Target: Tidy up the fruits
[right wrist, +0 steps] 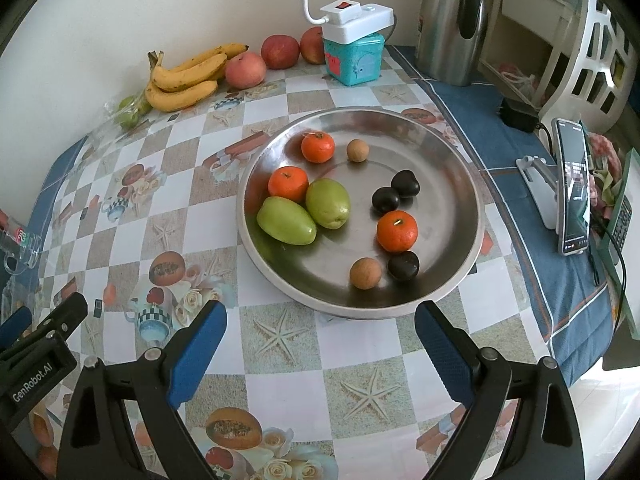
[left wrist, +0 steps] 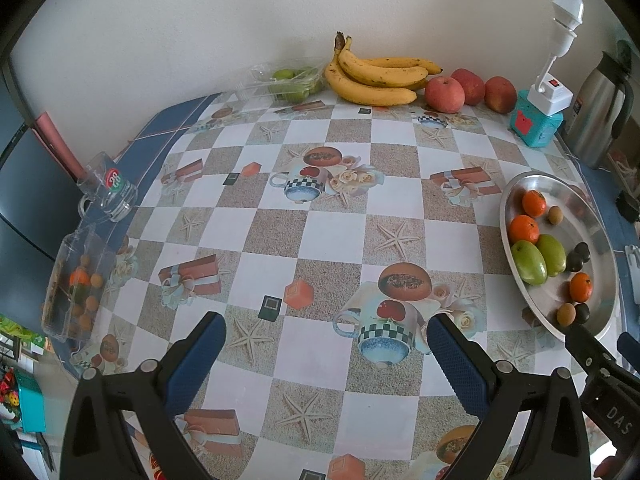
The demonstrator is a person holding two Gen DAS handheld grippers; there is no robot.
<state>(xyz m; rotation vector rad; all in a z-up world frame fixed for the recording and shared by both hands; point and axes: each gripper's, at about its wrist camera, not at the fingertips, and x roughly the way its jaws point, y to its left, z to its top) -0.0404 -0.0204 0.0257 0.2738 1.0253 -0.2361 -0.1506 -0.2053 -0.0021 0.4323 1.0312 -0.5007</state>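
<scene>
A round steel tray point(right wrist: 452, 152) holds three tangerines point(right wrist: 397, 231), two green mangoes point(right wrist: 328, 203), two brown longans point(right wrist: 365, 273) and three dark plums point(right wrist: 403, 265). My right gripper point(right wrist: 320, 322) is open and empty, just in front of the tray's near rim. My left gripper point(left wrist: 326, 332) is open and empty over the checkered tablecloth; the tray point(left wrist: 592, 216) lies to its right. A clear jar point(left wrist: 78, 280) with small fruits inside lies at the left table edge.
Bananas point(left wrist: 372, 76), three red apples point(left wrist: 444, 94) and a clear box of green fruit point(left wrist: 288, 80) line the back wall. A teal tin with a white lamp point(left wrist: 538, 120), a steel thermos point(right wrist: 452, 20), a glass mug point(left wrist: 108, 188) and a phone on a stand point(right wrist: 574, 188) stand around.
</scene>
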